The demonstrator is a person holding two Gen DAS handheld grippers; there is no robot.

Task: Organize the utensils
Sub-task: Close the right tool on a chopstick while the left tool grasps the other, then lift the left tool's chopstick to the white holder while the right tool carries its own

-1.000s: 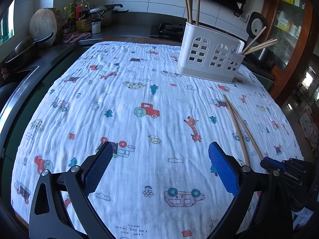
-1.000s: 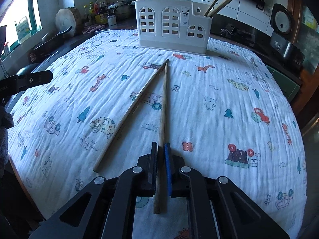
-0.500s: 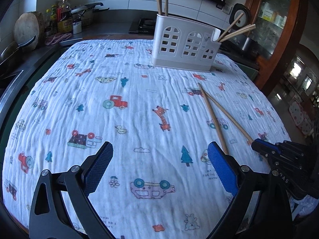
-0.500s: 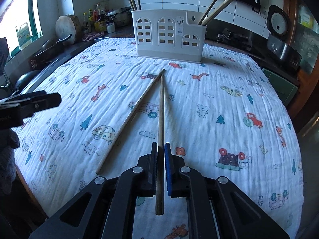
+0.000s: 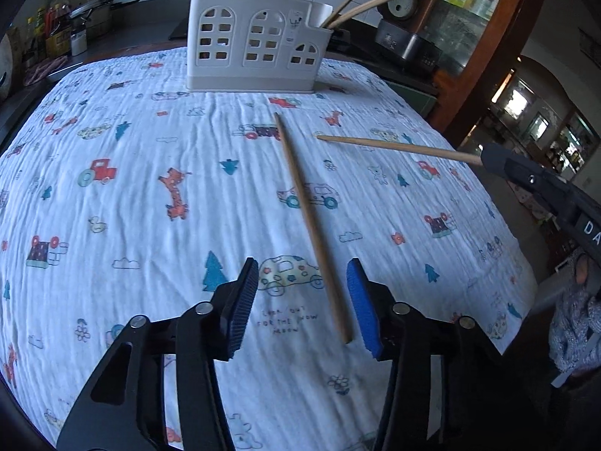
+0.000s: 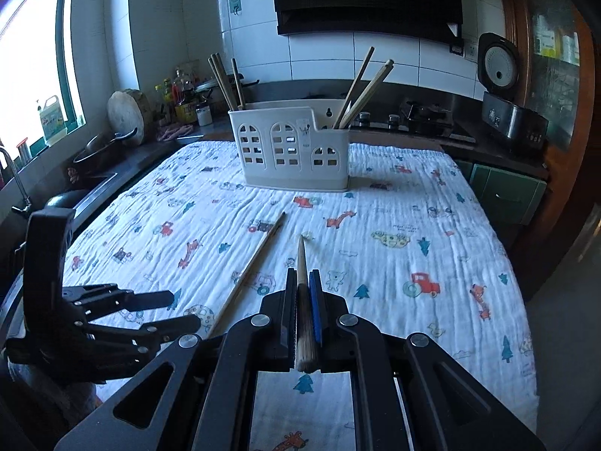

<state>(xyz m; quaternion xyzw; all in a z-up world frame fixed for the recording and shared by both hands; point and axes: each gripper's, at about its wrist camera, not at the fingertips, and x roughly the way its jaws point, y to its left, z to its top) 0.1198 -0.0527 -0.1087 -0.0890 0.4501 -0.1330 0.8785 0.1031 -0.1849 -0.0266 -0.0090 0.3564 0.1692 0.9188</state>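
Right gripper (image 6: pixel 302 323) clamps a slender wooden chopstick (image 6: pixel 301 263) above the cartoon-print white cloth (image 5: pixel 150 195); left gripper (image 5: pixel 300 300), jaws closing, straddles a second wooden chopstick (image 5: pixel 308 218) without touching it.

Two wrist views, shared holder (image 5: pixel 253 43)

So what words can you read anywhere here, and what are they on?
"LOOK OUT FOR THE SNOW ARROW", roughly: small faint print on the cloth, last words unsure.
"DA": white letters on the right tongs, the rest cut off.
Bottle labels and cooker panel: too small to read.
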